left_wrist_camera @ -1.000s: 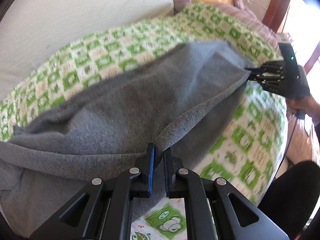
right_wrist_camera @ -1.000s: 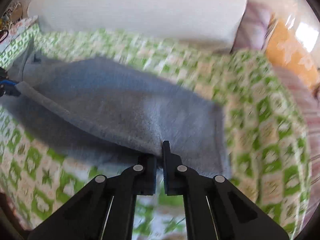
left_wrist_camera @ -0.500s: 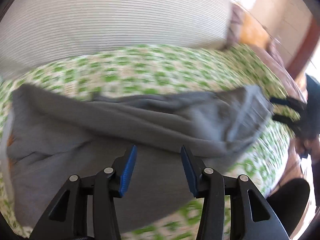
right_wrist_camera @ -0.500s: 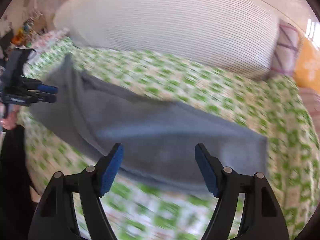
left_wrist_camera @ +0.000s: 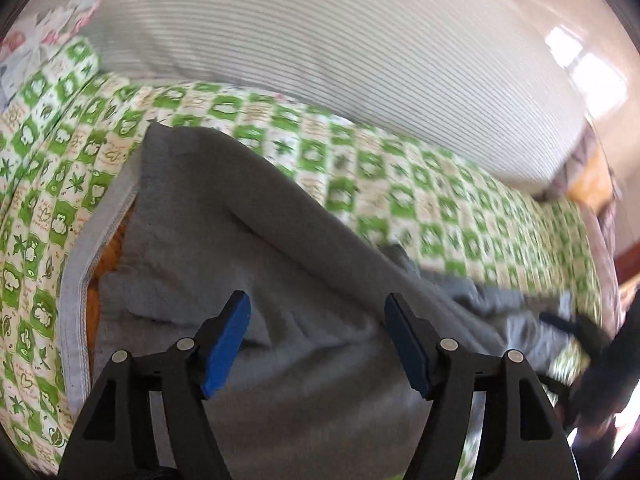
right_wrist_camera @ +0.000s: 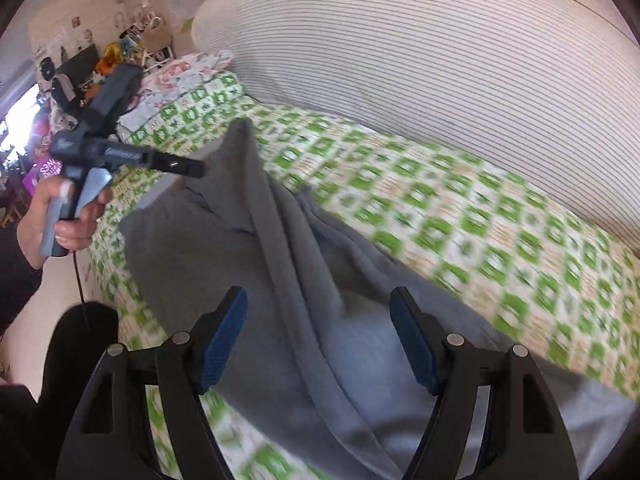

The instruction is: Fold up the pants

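One pair of grey pants [left_wrist_camera: 224, 248] lies folded lengthwise on a green-checked sheet [left_wrist_camera: 400, 184], with loose ridges running along the fold. In the left wrist view the waistband [left_wrist_camera: 76, 280] sits left of the fingers, an orange lining showing inside it, and the legs trail off past the right finger toward the far right. In the right wrist view the pants [right_wrist_camera: 304, 280] run from ahead of the fingers down under them.

Left gripper [left_wrist_camera: 318, 340]: jaws opening, blue pads [left_wrist_camera: 226, 344] wide apart, cloth seen below and between them but no pad presses on it. Seen from the right wrist, the left gripper [right_wrist_camera: 192, 168] points at the waist end, a hand [right_wrist_camera: 68, 216] on its handle.

Right gripper [right_wrist_camera: 318, 336]: fingers spread, pads [right_wrist_camera: 222, 344] clear of the cloth, nothing pinched. In the left wrist view it is a dark blur at far right [left_wrist_camera: 568, 324], near the leg ends; fingers unreadable there.

Beyond the fingers in both views, a striped pillow [right_wrist_camera: 440, 60] lies along the sheet's far edge. Floral bedding [right_wrist_camera: 180, 76] and room clutter sit ahead-left of the right fingers.
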`<state>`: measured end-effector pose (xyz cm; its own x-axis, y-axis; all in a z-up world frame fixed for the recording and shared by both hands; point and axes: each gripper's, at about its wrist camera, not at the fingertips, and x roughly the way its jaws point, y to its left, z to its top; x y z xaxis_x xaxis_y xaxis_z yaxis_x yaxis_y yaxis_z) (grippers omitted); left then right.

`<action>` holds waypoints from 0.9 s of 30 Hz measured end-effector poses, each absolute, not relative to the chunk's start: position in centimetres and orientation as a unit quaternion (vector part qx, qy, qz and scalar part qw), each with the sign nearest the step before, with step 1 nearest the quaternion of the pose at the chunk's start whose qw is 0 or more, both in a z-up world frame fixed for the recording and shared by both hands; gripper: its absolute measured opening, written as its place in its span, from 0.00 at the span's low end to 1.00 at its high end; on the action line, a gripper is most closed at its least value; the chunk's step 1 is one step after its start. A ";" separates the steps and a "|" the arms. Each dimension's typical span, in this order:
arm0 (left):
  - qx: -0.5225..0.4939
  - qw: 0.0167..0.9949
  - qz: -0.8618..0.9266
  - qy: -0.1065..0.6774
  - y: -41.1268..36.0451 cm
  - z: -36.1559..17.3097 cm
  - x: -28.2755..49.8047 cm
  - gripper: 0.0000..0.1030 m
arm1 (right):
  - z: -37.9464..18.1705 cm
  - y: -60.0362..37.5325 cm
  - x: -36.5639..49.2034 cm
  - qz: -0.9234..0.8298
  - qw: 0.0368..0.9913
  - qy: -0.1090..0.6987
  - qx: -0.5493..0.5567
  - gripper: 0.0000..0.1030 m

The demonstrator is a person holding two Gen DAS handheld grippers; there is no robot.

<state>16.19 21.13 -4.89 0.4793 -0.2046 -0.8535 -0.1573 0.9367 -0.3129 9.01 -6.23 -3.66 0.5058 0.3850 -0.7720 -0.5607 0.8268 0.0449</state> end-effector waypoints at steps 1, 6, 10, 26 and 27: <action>-0.190 0.836 -0.006 0.515 21.5 -5.1 17.2 0.69 | -3.8 -5.6 9.4 0.277 0.860 0.414 -0.108 0.72; -0.231 0.813 0.045 0.532 22.9 -6.1 20.4 0.71 | -5.2 -2.4 11.2 0.285 0.852 0.420 -0.128 0.72; -0.246 0.789 0.098 0.554 24.0 -8.2 22.4 0.71 | -6.2 -1.3 12.3 0.293 0.845 0.427 -0.132 0.72; -0.261 0.824 0.075 0.498 24.0 -7.9 20.6 0.06 | -9.2 1.6 12.2 0.318 0.814 0.459 -0.163 0.04; -0.261 0.828 0.072 0.491 24.0 -7.5 19.7 0.06 | -8.9 1.6 11.7 0.321 0.814 0.456 -0.163 0.03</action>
<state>19.69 23.99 -7.48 0.5079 -0.1371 -0.8505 -0.3750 0.8536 -0.3616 11.72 1.58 -8.88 0.3780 0.3734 -0.8472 -0.6711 0.7409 0.0271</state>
